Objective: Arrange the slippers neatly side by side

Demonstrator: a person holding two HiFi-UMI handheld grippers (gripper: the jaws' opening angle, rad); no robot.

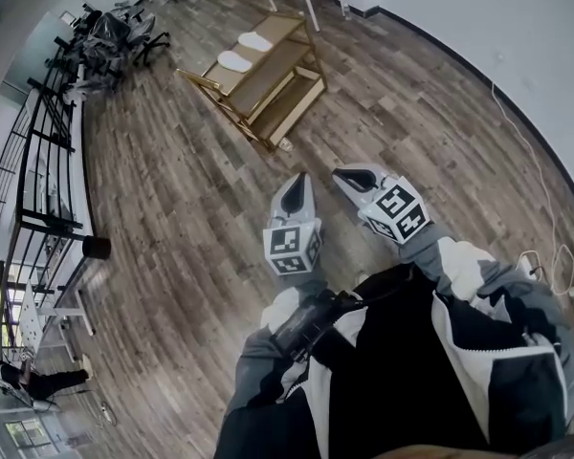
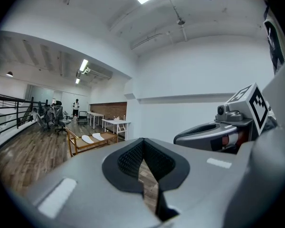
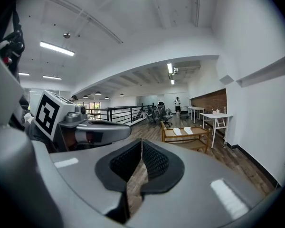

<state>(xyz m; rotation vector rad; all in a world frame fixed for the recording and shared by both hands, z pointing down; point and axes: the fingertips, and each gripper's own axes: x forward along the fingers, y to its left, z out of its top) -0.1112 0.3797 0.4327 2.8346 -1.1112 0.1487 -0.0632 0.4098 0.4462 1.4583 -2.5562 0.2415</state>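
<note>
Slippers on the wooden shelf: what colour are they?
The slippers are white, clearest in the head view.

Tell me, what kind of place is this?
Probably an open-plan office, maybe on an upper level: office chairs stand by a black railing, white tables stand near the wall, and a low wooden rack holds two white slippers.

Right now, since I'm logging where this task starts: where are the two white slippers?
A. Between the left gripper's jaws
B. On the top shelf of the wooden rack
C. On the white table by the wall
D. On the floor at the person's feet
B: both white slippers lie on the top shelf of the wooden rack across the floor, while the left gripper and right gripper have shut, empty jaws.
</note>
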